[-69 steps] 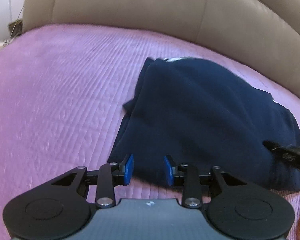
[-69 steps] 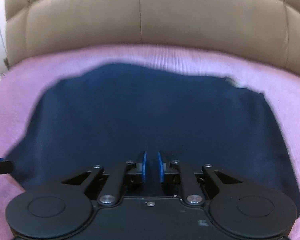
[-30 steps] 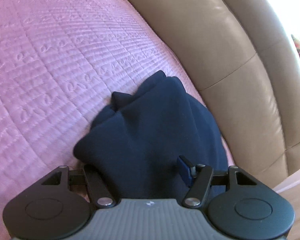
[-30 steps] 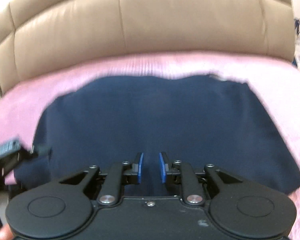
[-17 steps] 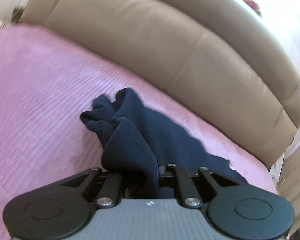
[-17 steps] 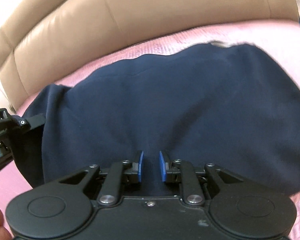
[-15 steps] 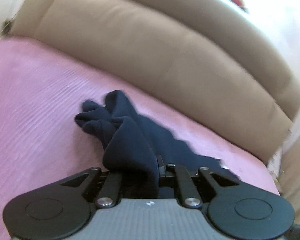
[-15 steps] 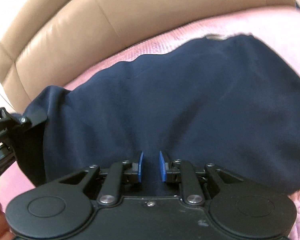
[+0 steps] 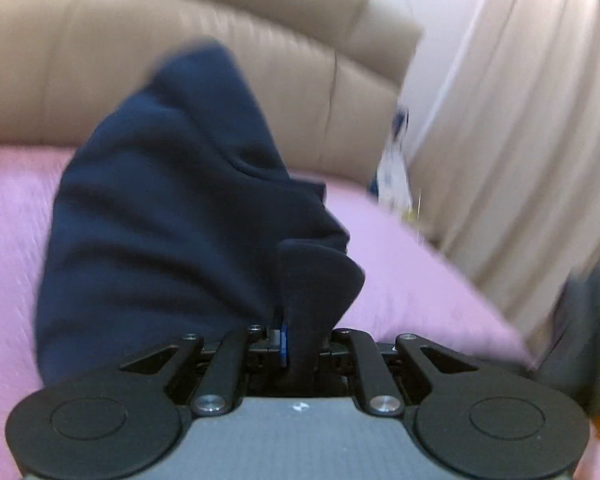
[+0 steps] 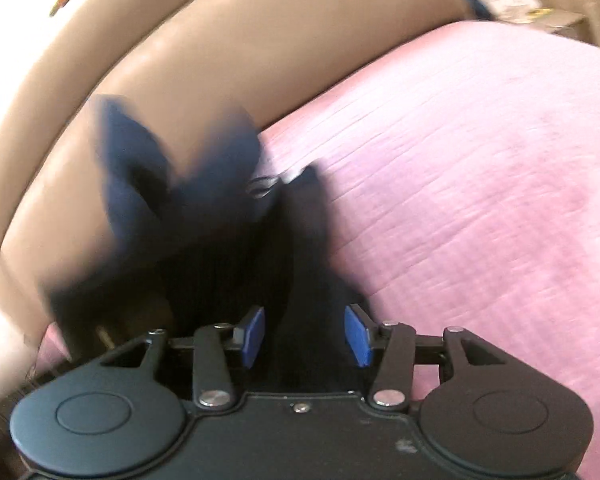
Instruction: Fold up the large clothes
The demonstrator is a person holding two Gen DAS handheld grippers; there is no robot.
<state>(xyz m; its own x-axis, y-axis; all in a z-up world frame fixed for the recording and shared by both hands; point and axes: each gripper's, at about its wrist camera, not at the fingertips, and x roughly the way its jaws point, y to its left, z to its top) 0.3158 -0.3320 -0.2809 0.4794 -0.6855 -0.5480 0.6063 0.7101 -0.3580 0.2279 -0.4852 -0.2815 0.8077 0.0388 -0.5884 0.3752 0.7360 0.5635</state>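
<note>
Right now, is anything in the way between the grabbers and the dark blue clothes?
Nothing visible is. The left gripper is shut on the navy garment. The right gripper is open, with the cloth lying between its fingers.

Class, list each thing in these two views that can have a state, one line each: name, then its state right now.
Left gripper: shut on the navy garment.
Right gripper: open, fabric lying between its fingers.
Navy garment: bunched up, lifted off the pink bedspread.
Pink bedspread: spread flat on the bed.
</note>
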